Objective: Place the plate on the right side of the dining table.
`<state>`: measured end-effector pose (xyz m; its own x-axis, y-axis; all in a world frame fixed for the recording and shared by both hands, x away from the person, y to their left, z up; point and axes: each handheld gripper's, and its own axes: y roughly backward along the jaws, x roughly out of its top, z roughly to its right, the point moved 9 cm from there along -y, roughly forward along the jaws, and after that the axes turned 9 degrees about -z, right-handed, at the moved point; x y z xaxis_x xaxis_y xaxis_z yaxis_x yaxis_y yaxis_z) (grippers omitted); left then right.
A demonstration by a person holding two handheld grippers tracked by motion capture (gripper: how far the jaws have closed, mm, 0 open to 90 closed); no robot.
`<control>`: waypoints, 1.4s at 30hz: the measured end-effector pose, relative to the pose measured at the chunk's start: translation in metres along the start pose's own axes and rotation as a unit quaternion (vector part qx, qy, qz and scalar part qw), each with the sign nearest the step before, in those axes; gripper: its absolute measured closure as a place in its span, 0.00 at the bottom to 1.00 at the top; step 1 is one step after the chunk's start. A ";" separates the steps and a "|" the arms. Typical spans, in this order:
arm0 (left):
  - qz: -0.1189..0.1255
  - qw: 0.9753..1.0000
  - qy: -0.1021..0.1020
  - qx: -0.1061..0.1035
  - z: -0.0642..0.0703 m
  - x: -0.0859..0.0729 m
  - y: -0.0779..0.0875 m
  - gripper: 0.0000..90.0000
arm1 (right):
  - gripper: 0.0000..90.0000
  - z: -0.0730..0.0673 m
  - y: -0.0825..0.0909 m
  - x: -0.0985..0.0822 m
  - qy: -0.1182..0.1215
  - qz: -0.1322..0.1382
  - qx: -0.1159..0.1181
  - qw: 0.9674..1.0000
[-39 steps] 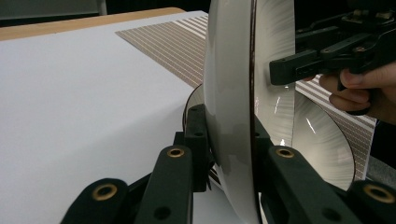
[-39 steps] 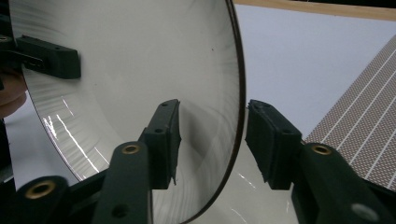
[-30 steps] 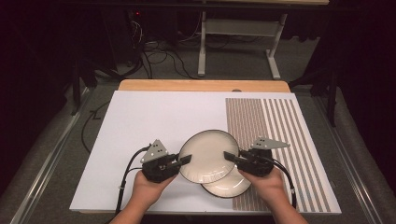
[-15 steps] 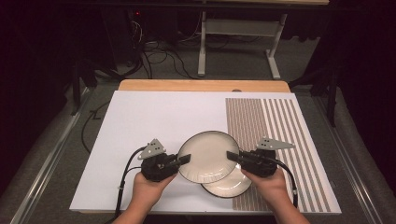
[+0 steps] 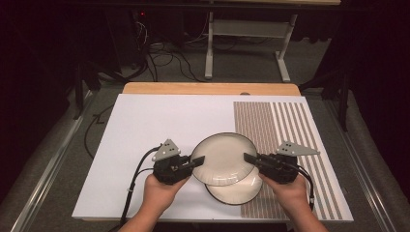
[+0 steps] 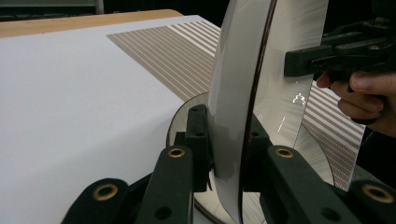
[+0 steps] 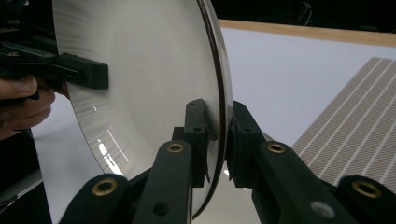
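Jaws of both grippers are clamping the rim of one pale, dark-edged upper plate (image 5: 223,159) from opposite sides. From the high view, the left gripper (image 5: 197,163) is gripping its left edge and the right gripper (image 5: 250,158) its right edge, the right jaws having just been closing onto that rim. The upper plate is hanging over a lower plate (image 5: 238,189) that is lying on the white mat (image 5: 159,121), beside the striped panel (image 5: 280,125); this overlap is plain from above, while whether the two plates are touching cannot be told there.

The left gripper view is showing the upper plate (image 6: 243,84) edge-on, its rim pinched between the two black pads, with the lower plate (image 6: 317,158) flat on the mat beneath and clear of it. The right gripper view is showing the upper plate (image 7: 154,79) held likewise, with the opposite gripper (image 7: 70,72) biting the far rim.

Both hands are coming in from the near edge, the left hand (image 5: 162,193) and right hand (image 5: 289,192) each wrapping a gripper body, jaws pointing inward toward one another and roughly level.
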<state>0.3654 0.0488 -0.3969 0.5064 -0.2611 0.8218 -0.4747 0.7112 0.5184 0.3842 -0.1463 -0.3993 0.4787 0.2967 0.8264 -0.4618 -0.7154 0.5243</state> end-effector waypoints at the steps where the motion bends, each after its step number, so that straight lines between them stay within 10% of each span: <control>1: -0.004 1.000 -0.007 0.000 0.002 0.004 -0.003 0.87 | 0.92 0.001 0.002 0.001 0.001 0.001 -0.003 1.000; 42: -0.032 0.999 -0.023 -0.025 0.033 0.091 -0.133 0.82 | 0.92 0.114 0.089 0.002 -0.052 0.052 -0.125 0.989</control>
<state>0.4507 -0.0908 -0.3834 0.4993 -0.3359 0.7987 -0.4051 0.7243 0.5579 0.4291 -0.2822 -0.3747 0.4860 0.1538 0.8603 -0.6769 -0.5565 0.4818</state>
